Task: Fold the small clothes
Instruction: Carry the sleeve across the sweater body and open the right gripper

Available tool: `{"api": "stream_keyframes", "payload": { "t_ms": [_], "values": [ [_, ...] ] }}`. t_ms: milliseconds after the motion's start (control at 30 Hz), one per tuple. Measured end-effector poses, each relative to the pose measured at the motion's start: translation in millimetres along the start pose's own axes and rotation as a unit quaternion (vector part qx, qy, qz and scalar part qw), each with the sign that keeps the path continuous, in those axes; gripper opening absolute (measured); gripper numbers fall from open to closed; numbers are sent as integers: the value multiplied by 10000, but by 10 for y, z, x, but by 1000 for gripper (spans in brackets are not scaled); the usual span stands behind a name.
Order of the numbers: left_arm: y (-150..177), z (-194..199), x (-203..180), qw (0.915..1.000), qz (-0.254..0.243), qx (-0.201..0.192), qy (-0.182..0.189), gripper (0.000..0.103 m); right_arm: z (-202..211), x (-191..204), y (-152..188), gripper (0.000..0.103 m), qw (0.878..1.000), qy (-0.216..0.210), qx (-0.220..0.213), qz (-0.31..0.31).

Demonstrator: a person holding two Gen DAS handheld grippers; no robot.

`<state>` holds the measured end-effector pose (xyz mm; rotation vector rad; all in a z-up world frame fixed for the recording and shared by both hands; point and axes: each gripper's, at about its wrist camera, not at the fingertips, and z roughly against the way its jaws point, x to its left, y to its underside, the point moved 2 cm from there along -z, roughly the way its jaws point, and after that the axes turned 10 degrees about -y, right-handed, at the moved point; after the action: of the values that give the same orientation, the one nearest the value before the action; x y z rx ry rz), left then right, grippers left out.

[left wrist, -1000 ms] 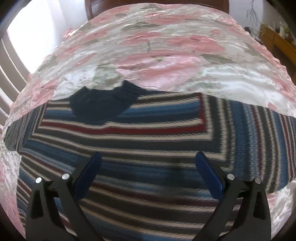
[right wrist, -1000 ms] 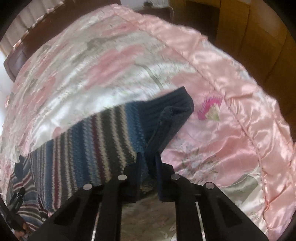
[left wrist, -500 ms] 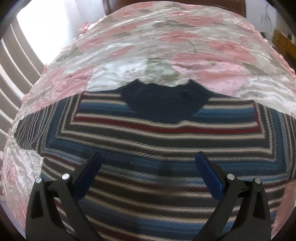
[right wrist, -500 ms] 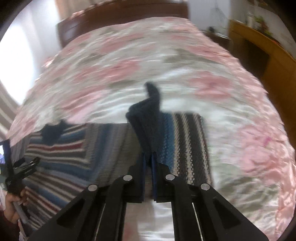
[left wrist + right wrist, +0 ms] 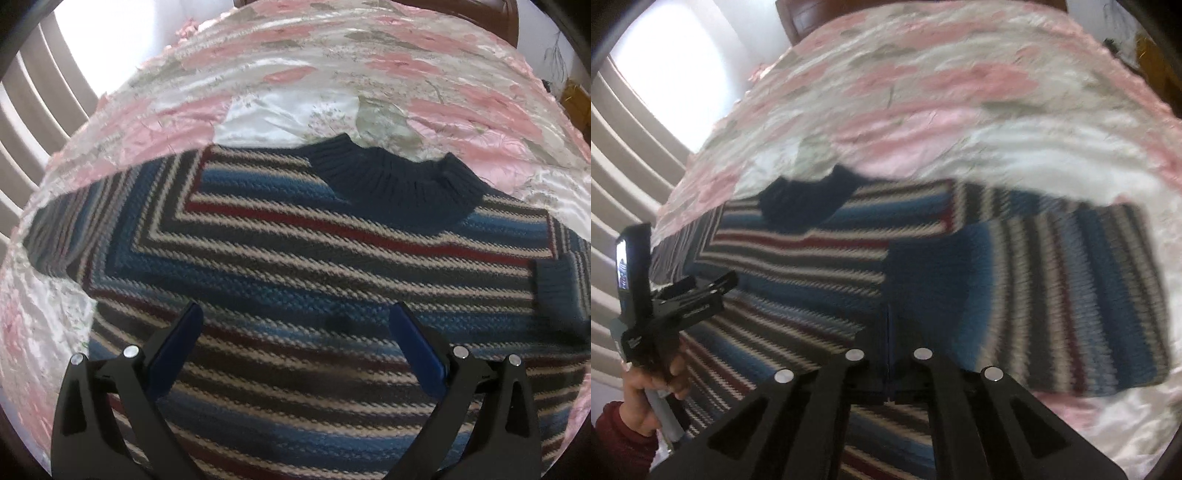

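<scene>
A knitted sweater [image 5: 295, 266] with blue, grey, cream and red stripes lies spread flat on the bed, its navy collar [image 5: 399, 184] at the far side. My left gripper [image 5: 295, 314] hovers open over the sweater's body with nothing between its blue pads. It also shows in the right wrist view as the left gripper [image 5: 690, 291], held by a hand [image 5: 653, 391]. My right gripper [image 5: 888, 325] is shut on the navy cuff [image 5: 923, 273] of the right sleeve [image 5: 1071, 295], which is folded inward across the chest. The cuff [image 5: 557, 291] shows at the right edge of the left wrist view.
A pink and white floral satin bedspread [image 5: 332, 81] covers the bed under the sweater. A wooden headboard [image 5: 801, 18] stands at the far end. A bright window with slatted blinds [image 5: 33, 99] is on the left, and wooden furniture [image 5: 1156, 62] on the right.
My right gripper has carried the sleeve cuff from the bed's right side inward and down onto the sweater's chest. My left gripper has drifted left and stayed open.
</scene>
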<state>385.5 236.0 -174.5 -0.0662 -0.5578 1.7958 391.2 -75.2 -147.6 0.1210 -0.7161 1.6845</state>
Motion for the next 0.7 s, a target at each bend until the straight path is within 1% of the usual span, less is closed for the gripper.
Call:
{"api": "stream_keyframes", "payload": {
  "t_ms": [100, 167, 200, 267, 333, 400, 500, 533, 600, 633, 700],
  "values": [
    [44, 36, -124, 9996, -110, 93, 250, 100, -155, 5, 102, 10, 9996, 64, 268, 57],
    [81, 91, -267, 9985, -246, 151, 458, 100, -86, -37, 148, 18, 9996, 102, 265, 64],
    [91, 117, -329, 9980, -298, 166, 529, 100, -2, -87, 167, 20, 9997, 119, 223, 22],
    [126, 179, -520, 9961, -410, 226, 753, 100, 160, -200, 180, 21, 9998, 174, 131, -39],
    [163, 238, -772, 9921, -499, 373, 1090, 100, 369, -368, 203, 22, 9993, 352, -20, -121],
    [190, 276, -972, 9881, -553, 504, 1347, 100, 586, -589, 249, 23, 9986, 398, -161, -292],
    [243, 280, -1313, 9794, -606, 819, 1743, 100, 867, -869, 343, 23, 9974, 355, -378, -494],
    [268, 251, -1445, 9748, -595, 1008, 1901, 100, 928, -933, 374, 23, 9971, 377, -429, -510],
    [307, 187, -1587, 9687, -556, 1254, 2068, 100, 1063, -1077, 451, 23, 9960, 364, -558, -587],
    [323, 146, -1660, 9674, -511, 1363, 2073, 100, 1110, -1133, 485, 23, 9956, 311, -607, -644],
    [318, 101, -1733, 9705, -409, 1364, 1944, 100, 1177, -1216, 556, 24, 9947, 258, -712, -701]
  ]
}}
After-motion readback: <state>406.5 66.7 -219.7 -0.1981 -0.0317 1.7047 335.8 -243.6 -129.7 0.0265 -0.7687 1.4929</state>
